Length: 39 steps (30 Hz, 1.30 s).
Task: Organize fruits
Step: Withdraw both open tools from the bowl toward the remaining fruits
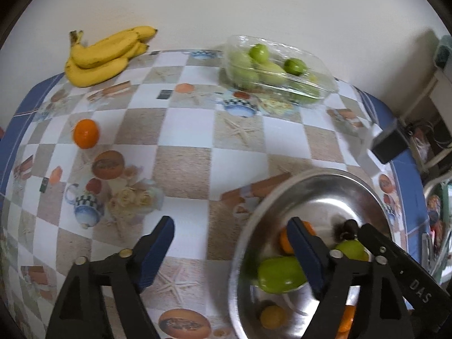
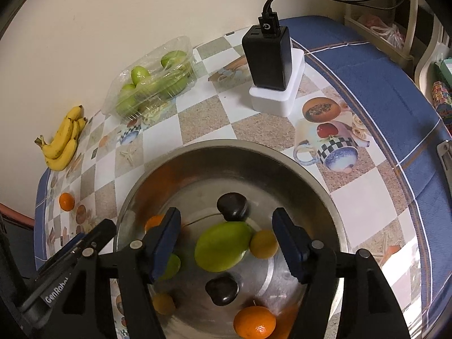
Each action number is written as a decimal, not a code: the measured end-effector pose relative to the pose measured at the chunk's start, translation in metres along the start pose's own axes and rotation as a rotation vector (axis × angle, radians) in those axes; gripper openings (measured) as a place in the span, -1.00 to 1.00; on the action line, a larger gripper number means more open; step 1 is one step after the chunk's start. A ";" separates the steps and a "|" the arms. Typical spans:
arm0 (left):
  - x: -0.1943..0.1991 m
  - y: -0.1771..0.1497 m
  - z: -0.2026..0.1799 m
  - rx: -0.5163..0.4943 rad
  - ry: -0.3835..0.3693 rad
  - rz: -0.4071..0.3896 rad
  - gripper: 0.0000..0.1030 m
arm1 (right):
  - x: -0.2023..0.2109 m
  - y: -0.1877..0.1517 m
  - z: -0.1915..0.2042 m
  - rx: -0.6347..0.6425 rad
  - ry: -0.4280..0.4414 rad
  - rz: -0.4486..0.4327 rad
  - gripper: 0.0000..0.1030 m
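A steel bowl (image 2: 226, 144) (image 1: 285, 186) holds a big green mango (image 2: 223, 248) (image 1: 279, 274), an orange (image 2: 254, 325), two dark fruits (image 2: 232, 206), small yellow fruits (image 2: 264, 243) and a small green one. My right gripper (image 2: 226, 217) hangs open over the bowl, above the mango, with its pads touching nothing. My left gripper (image 1: 228, 226) is open too, straddling the bowl's left rim with only tablecloth and rim between its fingers. One loose orange (image 1: 86, 133) (image 2: 67, 201) lies on the table to the left.
Bananas (image 1: 104, 53) (image 2: 63, 141) lie at the table's far left by the wall. A clear plastic box of green fruits (image 1: 276, 70) (image 2: 152, 84) sits at the back. A black charger on a white box (image 2: 268, 56) stands behind the bowl, cables running up.
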<state>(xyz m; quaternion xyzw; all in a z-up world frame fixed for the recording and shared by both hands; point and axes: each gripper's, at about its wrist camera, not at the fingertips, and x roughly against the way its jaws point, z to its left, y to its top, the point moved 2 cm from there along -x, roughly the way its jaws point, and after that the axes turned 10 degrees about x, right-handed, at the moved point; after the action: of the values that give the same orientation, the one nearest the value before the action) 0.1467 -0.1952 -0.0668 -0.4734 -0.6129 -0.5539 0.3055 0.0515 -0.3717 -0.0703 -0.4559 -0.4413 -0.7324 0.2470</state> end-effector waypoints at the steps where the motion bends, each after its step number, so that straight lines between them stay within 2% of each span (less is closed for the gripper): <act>1: 0.000 0.001 0.003 0.005 0.011 -0.005 0.71 | 0.000 0.000 0.000 0.001 -0.002 0.000 0.48; 5: 0.001 0.003 0.010 0.028 0.045 -0.023 0.95 | 0.000 0.000 0.001 0.007 -0.006 -0.004 0.53; 7: 0.002 0.003 0.013 0.033 0.065 -0.033 0.99 | 0.001 0.000 0.002 0.013 -0.011 -0.006 0.53; 11: 0.004 0.002 0.020 0.034 0.114 -0.054 1.00 | 0.002 0.001 0.002 0.019 -0.018 -0.009 0.53; 19: 0.006 0.003 0.026 0.026 0.146 -0.071 1.00 | 0.005 0.000 0.005 0.032 -0.026 -0.010 0.54; 22: 0.007 0.003 0.028 0.022 0.162 -0.093 1.00 | 0.003 0.000 0.005 0.031 -0.023 -0.013 0.89; 39: 0.015 0.002 0.029 0.005 0.164 -0.121 1.00 | 0.005 -0.002 0.011 0.052 -0.030 -0.026 0.94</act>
<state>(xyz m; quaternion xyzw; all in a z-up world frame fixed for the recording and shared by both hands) 0.1476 -0.1633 -0.0585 -0.3878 -0.6146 -0.6068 0.3221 0.0524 -0.3606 -0.0645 -0.4546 -0.4696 -0.7170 0.2424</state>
